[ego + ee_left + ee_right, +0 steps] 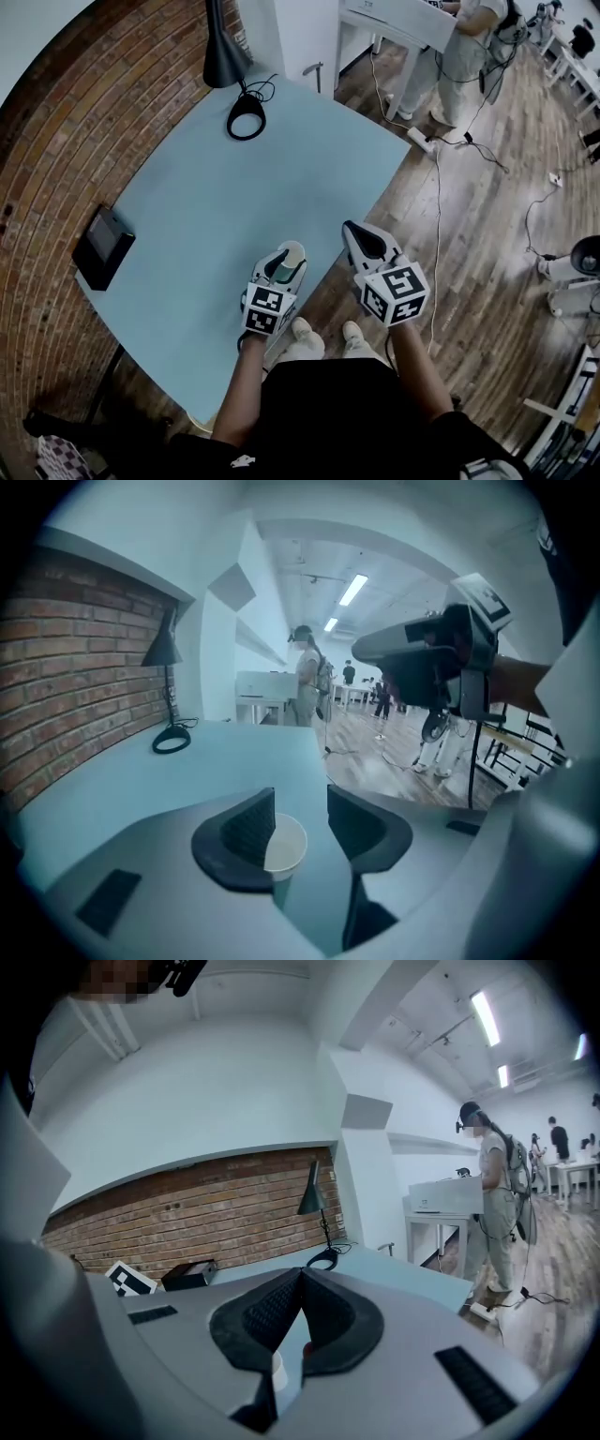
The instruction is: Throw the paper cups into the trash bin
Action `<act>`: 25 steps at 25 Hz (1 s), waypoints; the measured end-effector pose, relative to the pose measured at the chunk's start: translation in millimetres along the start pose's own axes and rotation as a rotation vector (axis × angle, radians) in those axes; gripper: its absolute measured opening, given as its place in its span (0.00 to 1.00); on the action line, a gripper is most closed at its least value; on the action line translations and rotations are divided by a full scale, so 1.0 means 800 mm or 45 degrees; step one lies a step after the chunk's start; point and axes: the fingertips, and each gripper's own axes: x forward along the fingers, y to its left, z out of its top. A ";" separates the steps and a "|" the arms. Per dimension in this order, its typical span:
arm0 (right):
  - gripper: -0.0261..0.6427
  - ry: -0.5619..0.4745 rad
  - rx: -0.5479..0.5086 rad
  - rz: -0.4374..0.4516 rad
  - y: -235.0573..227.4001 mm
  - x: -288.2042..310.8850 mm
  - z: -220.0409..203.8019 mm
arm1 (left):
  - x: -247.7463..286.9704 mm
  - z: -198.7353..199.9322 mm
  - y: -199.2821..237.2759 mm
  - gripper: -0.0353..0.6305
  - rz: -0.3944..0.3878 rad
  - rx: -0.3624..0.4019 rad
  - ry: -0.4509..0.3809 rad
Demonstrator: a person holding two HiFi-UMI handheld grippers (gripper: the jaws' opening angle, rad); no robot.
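A white paper cup (292,252) stands upright on the light blue table (206,216), close to its near edge. My left gripper (284,266) is open around it. In the left gripper view the cup (284,844) rests against the left pad, and a clear gap separates it from the right pad; the left gripper (300,799) points down at the tabletop. My right gripper (354,234) hovers just right of the table's edge, over the wood floor, with its jaws shut and nothing between them (300,1274). Below its jaws a sliver of the white cup (278,1369) shows. No trash bin is in view.
A black desk lamp (225,52) with a ring base (247,118) stands at the table's far end. A black box (103,246) lies at the left edge beside the brick wall. A person (459,47) stands at a white desk beyond; cables (437,178) trail over the floor.
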 end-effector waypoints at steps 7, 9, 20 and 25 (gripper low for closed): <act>0.05 0.042 0.028 -0.094 -0.014 0.004 -0.018 | 0.049 -0.061 -0.014 0.33 -0.136 0.311 0.208; 0.05 0.054 0.034 -0.116 -0.018 0.004 -0.023 | 0.057 -0.072 -0.016 0.33 -0.145 0.368 0.253; 0.05 0.087 0.054 -0.140 -0.026 0.011 -0.030 | 0.075 -0.089 -0.013 0.14 -0.159 0.451 0.353; 0.05 0.080 0.039 -0.108 -0.020 0.017 -0.024 | 0.069 -0.090 -0.012 0.11 -0.147 0.436 0.363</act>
